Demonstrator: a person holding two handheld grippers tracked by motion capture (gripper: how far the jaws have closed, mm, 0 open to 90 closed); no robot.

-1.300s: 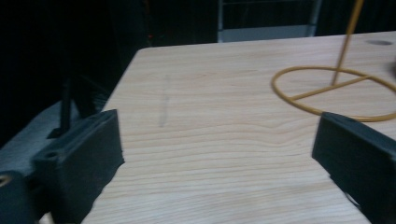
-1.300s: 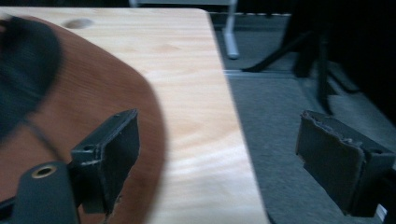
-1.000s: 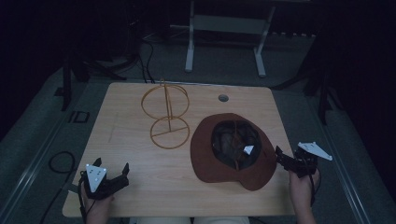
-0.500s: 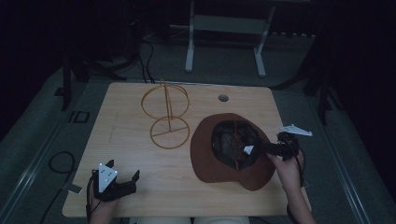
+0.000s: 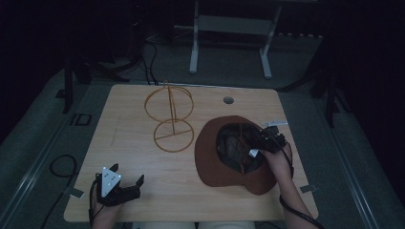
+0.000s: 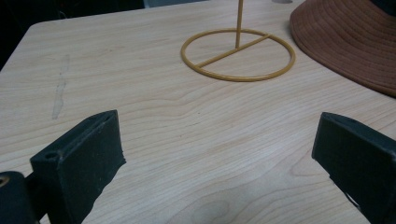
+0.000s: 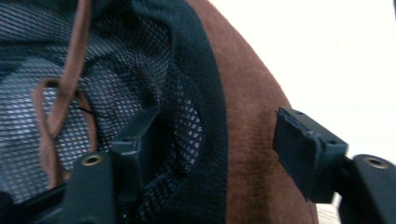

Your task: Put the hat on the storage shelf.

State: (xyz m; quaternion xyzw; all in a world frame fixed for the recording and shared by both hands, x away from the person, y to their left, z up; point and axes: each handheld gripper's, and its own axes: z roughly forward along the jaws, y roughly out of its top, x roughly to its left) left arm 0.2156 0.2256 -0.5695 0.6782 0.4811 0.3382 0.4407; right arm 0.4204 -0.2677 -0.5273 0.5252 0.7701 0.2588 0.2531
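A brown hat [image 5: 224, 164] lies upside down on the right half of the counter [image 5: 143, 200], its brim reaching toward the near right corner. The right gripper [image 5: 260, 143] straddles the hat's inner rim on the right side: one jaw sits inside against the black mesh lining [image 7: 177, 116], the other outside over the brown brim. Its jaws have just been closing, with a gap showing at the outer pad. The left gripper [image 5: 125, 190] rests by the near left corner, jaws wide apart over bare wood. A yellow wire stand [image 5: 170, 119] stands left of the hat.
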